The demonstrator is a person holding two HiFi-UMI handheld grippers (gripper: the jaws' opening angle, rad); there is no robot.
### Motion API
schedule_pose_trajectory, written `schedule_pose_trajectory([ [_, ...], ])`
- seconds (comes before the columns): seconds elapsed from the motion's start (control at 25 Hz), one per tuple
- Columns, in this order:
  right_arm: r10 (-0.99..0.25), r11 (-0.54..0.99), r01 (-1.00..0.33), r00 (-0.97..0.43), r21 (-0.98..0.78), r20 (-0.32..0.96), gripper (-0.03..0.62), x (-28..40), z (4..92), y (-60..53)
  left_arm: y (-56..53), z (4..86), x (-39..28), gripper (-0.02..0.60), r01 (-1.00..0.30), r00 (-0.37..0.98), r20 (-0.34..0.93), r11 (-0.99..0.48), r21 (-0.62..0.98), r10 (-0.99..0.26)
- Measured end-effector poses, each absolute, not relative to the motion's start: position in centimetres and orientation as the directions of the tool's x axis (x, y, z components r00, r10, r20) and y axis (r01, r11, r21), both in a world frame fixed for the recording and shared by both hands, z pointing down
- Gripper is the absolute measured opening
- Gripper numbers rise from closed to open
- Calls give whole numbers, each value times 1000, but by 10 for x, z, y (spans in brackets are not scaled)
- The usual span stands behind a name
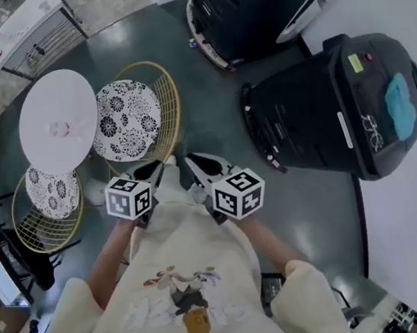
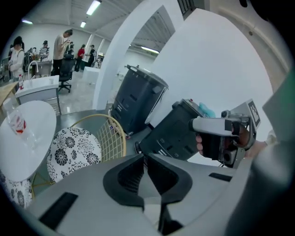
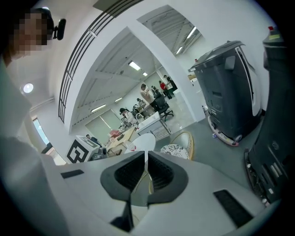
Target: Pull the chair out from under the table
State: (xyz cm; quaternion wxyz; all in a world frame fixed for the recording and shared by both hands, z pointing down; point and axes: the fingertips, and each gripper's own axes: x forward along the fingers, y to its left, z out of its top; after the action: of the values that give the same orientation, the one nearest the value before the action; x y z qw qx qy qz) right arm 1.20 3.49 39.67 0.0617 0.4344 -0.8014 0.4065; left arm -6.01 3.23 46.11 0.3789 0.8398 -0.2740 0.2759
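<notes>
Jaws of the left gripper [image 1: 160,164] and right gripper [image 1: 195,161] are pressed together, holding nothing. The chair [image 1: 128,118] sits tucked at the table [image 1: 55,118]. Closed jaws might only bump it and slip off.

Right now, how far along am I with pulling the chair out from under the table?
Done: nothing that shows; the nearer chair has its cushion edge under the white table. In hand: nothing; the left gripper and right gripper are both shut, empty, short of the chair. Left: open a gripper, grip the chair, pull it clear.
</notes>
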Motion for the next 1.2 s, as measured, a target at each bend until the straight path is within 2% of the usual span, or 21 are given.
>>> schedule_pose_trajectory([
  [0.2, -644, 254, -769, -587, -587, 491, 25, 10, 409, 17, -1, 484, -52, 14, -658, 688, 687, -600, 455, -234],
  [0.32, -639, 231, -787, -566, -571, 521, 23, 16, 419, 15, -13, 502, -38, 106, -643, 704, 679, -595, 482, -210],
  [0.52, -641, 170, -817, -516, -551, 568, 25, 25, 454, 11, -30, 538, -26, 167, -643, 683, 708, -606, 468, -178],
  [0.88, -637, 49, -826, -458, -561, 619, 23, 25, 500, 19, -38, 609, -14, 169, -626, 657, 748, -619, 474, -92],
  [1.2, -644, -10, -802, -451, -597, 618, 23, 27, 520, 24, -46, 653, -2, 169, -664, 609, 786, -609, 434, -103],
])
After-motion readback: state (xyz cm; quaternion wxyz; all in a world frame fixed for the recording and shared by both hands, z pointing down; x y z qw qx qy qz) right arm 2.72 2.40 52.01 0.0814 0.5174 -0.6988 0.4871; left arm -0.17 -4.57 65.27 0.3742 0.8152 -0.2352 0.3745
